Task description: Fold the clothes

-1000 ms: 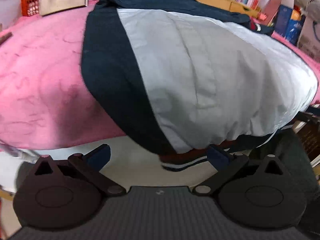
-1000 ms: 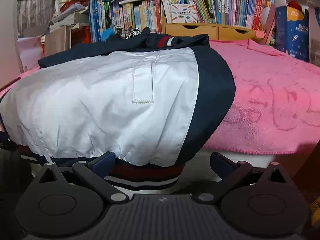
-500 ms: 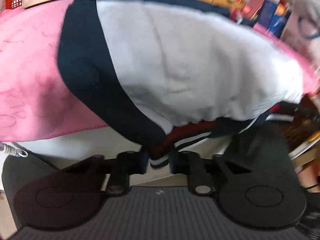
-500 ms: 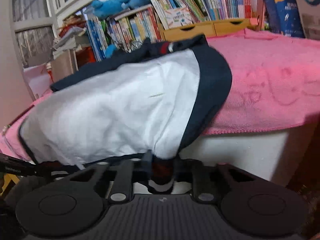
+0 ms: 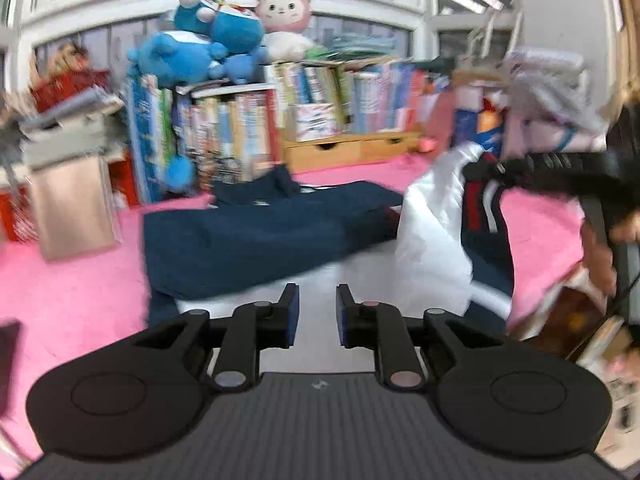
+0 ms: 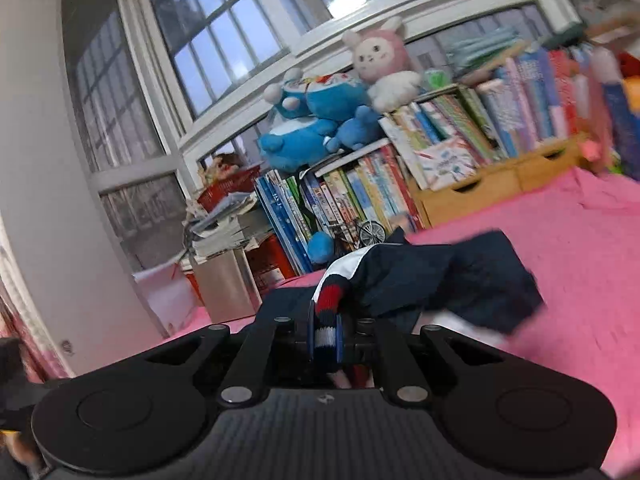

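Note:
A navy jacket (image 5: pixel 256 240) with white lining lies on the pink cloth (image 5: pixel 68 300). My left gripper (image 5: pixel 317 312) is open and empty, just above the jacket's near edge. In the left wrist view the right gripper (image 5: pixel 500 168) holds up the striped hem with the white lining (image 5: pixel 432 240) hanging below it. In the right wrist view my right gripper (image 6: pixel 325 332) is shut on the red, white and navy striped hem (image 6: pixel 329 304), with the navy jacket (image 6: pixel 460 280) bunched beyond it.
Bookshelves (image 5: pixel 256 132) with plush toys (image 5: pixel 208 52) and wooden drawers (image 5: pixel 352 148) stand along the back. A beige box (image 5: pixel 72 208) and a red crate (image 5: pixel 12 216) are at the back left. Cartons and bags (image 5: pixel 552 92) are at the right.
Both grippers shut on the striped hem and lifted it up and toward the back. The left gripper has since opened and let go. The right still holds the hem, raised.

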`<state>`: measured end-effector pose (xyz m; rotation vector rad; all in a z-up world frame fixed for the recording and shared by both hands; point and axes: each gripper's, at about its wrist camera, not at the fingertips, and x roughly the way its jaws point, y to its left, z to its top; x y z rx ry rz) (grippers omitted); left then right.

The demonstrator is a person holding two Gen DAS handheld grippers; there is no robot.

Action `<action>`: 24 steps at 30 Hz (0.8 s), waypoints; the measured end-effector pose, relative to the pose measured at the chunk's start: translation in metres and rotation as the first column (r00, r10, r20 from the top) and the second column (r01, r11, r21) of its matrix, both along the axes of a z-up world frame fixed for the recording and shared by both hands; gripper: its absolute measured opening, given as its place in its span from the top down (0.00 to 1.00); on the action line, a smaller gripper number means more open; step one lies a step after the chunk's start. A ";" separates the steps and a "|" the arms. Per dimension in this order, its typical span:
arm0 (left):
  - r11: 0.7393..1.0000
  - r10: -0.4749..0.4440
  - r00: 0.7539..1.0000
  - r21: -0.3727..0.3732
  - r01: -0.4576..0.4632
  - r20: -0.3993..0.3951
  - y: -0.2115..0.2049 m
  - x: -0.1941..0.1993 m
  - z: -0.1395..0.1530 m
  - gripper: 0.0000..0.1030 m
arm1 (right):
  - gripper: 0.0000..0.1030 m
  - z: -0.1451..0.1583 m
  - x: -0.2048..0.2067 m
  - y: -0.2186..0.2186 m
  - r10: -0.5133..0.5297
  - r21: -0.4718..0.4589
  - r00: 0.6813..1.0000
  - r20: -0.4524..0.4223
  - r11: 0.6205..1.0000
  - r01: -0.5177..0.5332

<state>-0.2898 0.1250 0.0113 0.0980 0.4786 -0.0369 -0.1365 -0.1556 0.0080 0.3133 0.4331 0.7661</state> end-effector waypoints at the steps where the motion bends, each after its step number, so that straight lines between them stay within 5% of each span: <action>1: 0.999 0.016 1.000 0.049 -0.016 0.000 -0.001 0.000 -0.002 0.79 | 0.89 0.004 0.016 0.011 0.006 0.006 1.000 -0.024 1.000 -0.006; 4: 0.980 0.031 0.999 0.196 -0.027 -0.017 -0.007 -0.015 -0.017 0.63 | 0.89 0.001 0.065 0.050 0.024 0.012 0.990 -0.138 1.000 -0.023; 6: 0.963 0.026 0.999 0.268 -0.015 -0.039 -0.009 -0.027 -0.026 0.37 | 0.89 -0.010 0.095 0.073 0.040 0.006 0.981 -0.190 0.999 -0.040; 12: 0.920 -0.109 0.993 0.376 0.115 -0.039 -0.032 -0.035 -0.040 0.09 | 0.87 -0.040 0.183 0.142 0.084 -0.006 0.936 -0.343 0.996 -0.091; 14: 0.890 -0.181 0.982 0.417 0.185 -0.050 -0.047 -0.026 -0.052 0.03 | 0.87 -0.050 0.199 0.150 0.101 0.001 0.918 -0.383 0.994 -0.109; 19: 0.809 -0.225 0.969 0.535 0.243 -0.099 -0.083 0.010 -0.097 0.04 | 0.81 -0.063 0.206 0.129 0.174 0.066 0.901 -0.397 0.985 -0.161; 22: 0.778 -0.225 0.972 0.587 0.225 -0.075 -0.091 0.023 -0.108 0.12 | 0.45 -0.053 0.202 0.098 0.201 0.083 0.911 -0.361 0.980 -0.183; 24: 0.785 -0.207 0.978 0.591 0.184 -0.030 -0.083 0.030 -0.101 0.12 | 0.18 -0.040 0.191 0.069 0.206 0.068 0.933 -0.295 0.979 -0.194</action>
